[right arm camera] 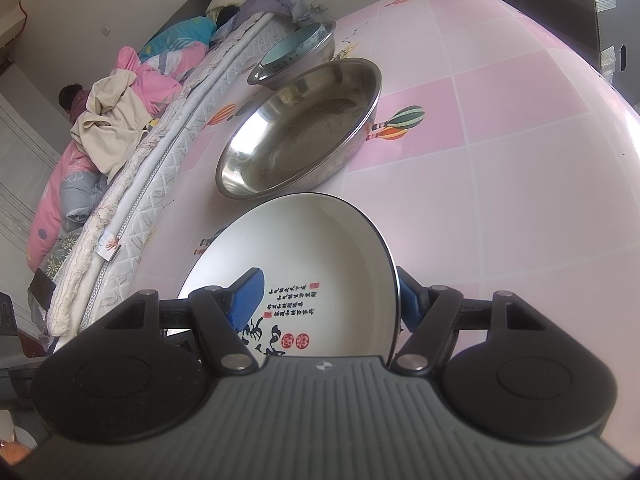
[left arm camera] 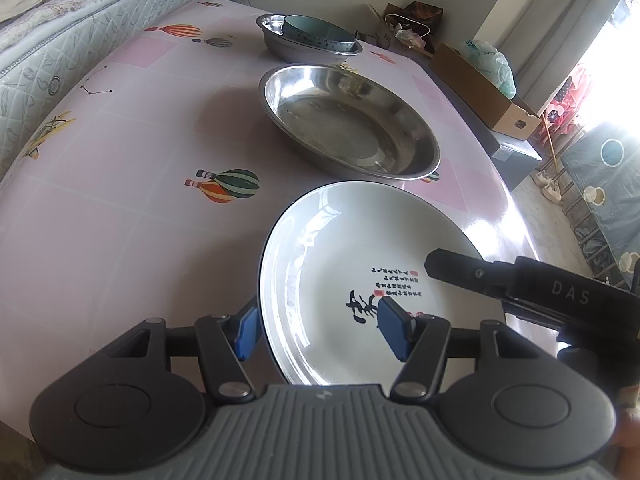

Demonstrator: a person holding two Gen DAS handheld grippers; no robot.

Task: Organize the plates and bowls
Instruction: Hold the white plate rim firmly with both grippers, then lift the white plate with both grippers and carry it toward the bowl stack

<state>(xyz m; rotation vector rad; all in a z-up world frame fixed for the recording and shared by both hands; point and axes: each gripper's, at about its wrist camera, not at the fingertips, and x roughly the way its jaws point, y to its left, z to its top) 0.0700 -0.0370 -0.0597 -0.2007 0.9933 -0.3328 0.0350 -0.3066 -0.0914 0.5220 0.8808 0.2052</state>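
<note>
A white plate with black calligraphy (left arm camera: 340,264) is held between both grippers above the pink table. My left gripper (left arm camera: 316,328) straddles its left rim, one blue pad under and one over, and is shut on it. My right gripper (right arm camera: 332,296) is shut on the opposite rim of the same plate (right arm camera: 320,248); its black finger (left arm camera: 464,270) shows in the left wrist view. Beyond the plate lies a large empty steel basin (left arm camera: 352,124) (right arm camera: 304,128). Farther back, a teal bowl (left arm camera: 320,34) (right arm camera: 296,46) sits inside a smaller steel basin (left arm camera: 280,46).
The table (left arm camera: 120,220) has a pink cloth with balloon prints. A mattress (left arm camera: 80,40) with bedding runs along its left side. A cardboard box (left arm camera: 480,88) and bags stand beyond the right edge, with floor below.
</note>
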